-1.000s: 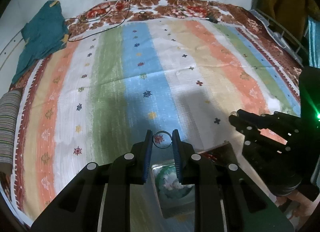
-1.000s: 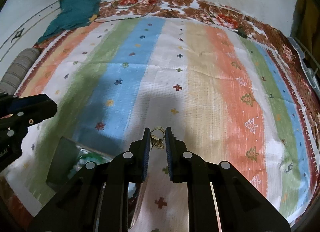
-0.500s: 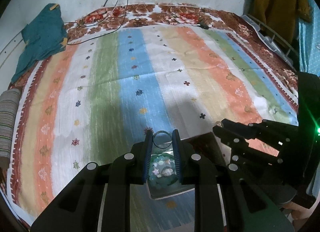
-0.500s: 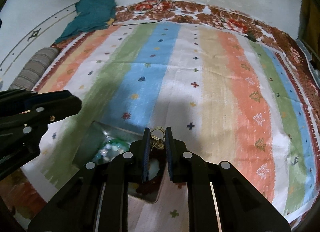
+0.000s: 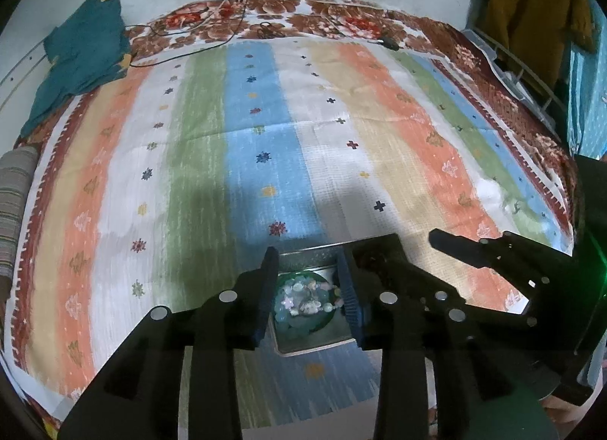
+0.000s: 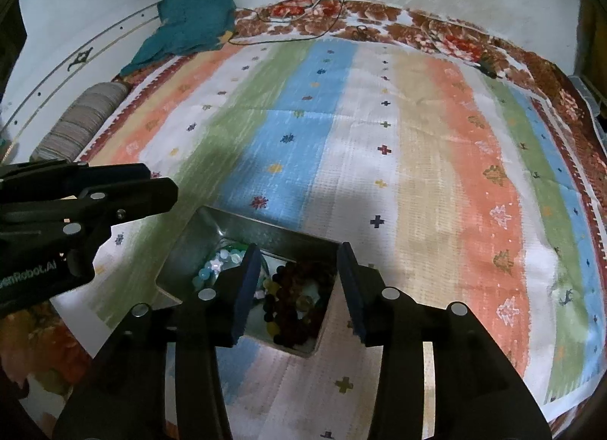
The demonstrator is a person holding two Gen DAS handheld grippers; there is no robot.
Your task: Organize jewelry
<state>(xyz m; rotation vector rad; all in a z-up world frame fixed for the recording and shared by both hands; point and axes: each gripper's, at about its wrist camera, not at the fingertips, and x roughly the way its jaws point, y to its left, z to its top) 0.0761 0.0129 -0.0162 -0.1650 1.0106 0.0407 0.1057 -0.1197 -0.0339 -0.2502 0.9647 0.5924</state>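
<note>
Right wrist view: your right gripper (image 6: 299, 261) and left gripper (image 5: 307, 265) hang over the tin (image 6: 189, 246) of beads (image 6: 292, 296), jaws opening, pinching nothing.

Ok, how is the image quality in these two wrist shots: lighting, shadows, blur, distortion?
Left wrist view: dim, strong fisheye bending the striped bedspread, a broad shadow over the metal tin, green glare at the right edge. Right wrist view: same curvature; shadow darkens the tin and its beads; slight blur on the cloth.
</note>
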